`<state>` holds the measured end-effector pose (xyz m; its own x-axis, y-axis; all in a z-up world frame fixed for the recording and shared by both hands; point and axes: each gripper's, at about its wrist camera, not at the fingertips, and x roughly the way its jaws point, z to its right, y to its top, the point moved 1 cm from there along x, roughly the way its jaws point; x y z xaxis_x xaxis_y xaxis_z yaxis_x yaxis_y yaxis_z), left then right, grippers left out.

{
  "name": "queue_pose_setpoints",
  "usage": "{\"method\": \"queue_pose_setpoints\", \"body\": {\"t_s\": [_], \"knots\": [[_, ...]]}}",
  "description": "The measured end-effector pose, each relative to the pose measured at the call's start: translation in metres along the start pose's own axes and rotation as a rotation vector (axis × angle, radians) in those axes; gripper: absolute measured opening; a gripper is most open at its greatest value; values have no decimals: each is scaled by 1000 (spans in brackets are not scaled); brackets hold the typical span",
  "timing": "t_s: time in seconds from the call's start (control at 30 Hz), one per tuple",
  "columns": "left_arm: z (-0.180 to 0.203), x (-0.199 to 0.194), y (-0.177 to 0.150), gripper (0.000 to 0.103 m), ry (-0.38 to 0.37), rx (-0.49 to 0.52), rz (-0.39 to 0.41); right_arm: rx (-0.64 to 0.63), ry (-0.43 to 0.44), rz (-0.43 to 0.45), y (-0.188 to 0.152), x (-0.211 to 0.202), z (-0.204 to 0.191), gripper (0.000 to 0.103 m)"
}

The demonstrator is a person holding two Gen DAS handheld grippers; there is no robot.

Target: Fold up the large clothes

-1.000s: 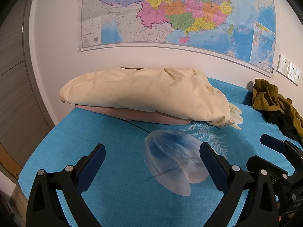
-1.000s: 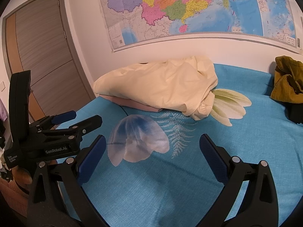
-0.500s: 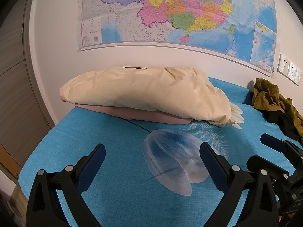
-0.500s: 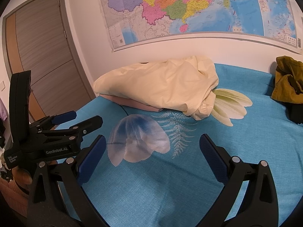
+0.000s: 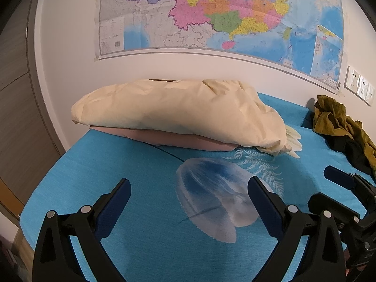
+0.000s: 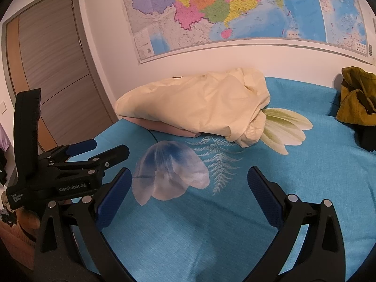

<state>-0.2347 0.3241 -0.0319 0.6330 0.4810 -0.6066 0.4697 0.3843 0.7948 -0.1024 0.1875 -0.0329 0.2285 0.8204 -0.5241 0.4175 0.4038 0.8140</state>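
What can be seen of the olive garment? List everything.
The olive garment is a crumpled heap of olive-yellow cloth, matte and creased like woven cotton, unfolded. It lies at the far right of the bed, close to the wall below the map. Its folds bunch upward at the back and trail forward over a black piece of clothing that it touches. In the right wrist view its top looks rolled into a loop. Neither gripper touches it; both are open, well short of it.
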Motion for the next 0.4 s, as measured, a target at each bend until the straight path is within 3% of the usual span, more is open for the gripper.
{"method": "queue_pose_setpoints", "body": {"t_s": [0.13, 0.27, 0.4], "knots": [[11, 2, 1, 96, -23, 32, 11, 15, -27, 16, -2, -9, 9, 97], [28, 7, 3, 96, -98, 35, -28, 44, -86, 40, -6, -24, 24, 97], [59, 14, 4, 96, -178, 101, -62, 84, -171, 95, -11, -51, 46, 97]]}}
